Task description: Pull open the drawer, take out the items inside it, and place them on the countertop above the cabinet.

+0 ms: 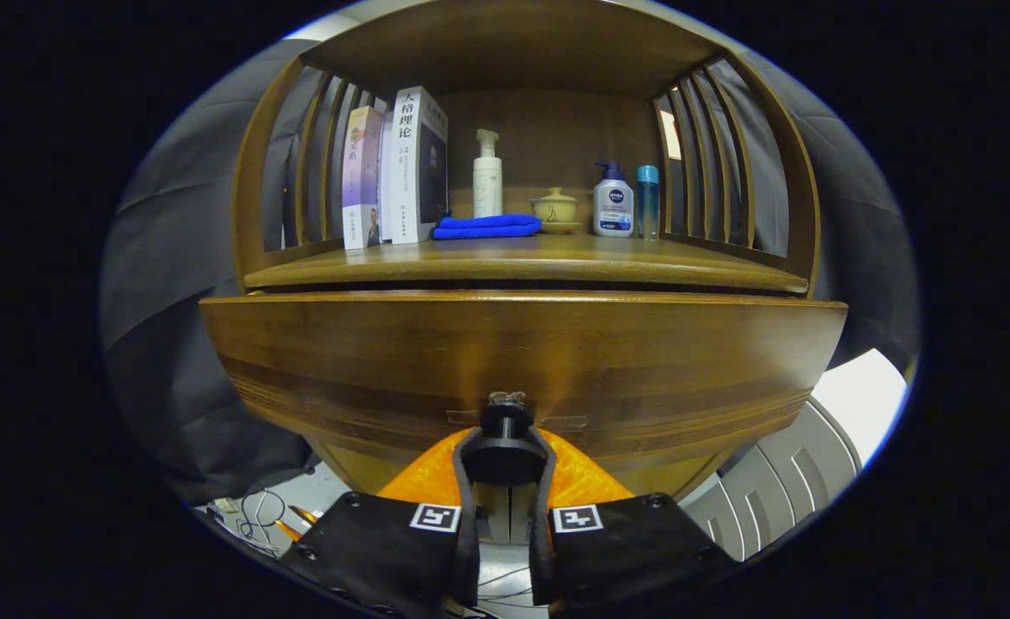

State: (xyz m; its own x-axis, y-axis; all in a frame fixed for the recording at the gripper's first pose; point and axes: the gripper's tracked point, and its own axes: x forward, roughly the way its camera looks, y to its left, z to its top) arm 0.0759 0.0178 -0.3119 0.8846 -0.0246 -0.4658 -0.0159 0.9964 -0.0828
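The drawer (522, 361) sits just below the surface (522, 262), its front slightly proud of the cabinet. The fingers (505, 456) pinch its knob (505, 419) from both sides, likely for a straight pull outward. Above the drawer, books (397, 168), a blue cloth (487, 226) and bottles (614, 202) crowd the surface's back, leaving the front free for items.

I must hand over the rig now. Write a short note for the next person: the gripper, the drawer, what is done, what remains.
Gripper: fingers closed around the round drawer knob, one on each side.
Drawer: its front stands forward of the cabinet, so it looks partly pulled out; its inside is hidden.
Countertop: already carries books, a blue cloth, three bottles and a small lidded pot.
Done: knob gripped, pull apparently begun.
Left: finish opening, lift out the items, put them on the countertop.
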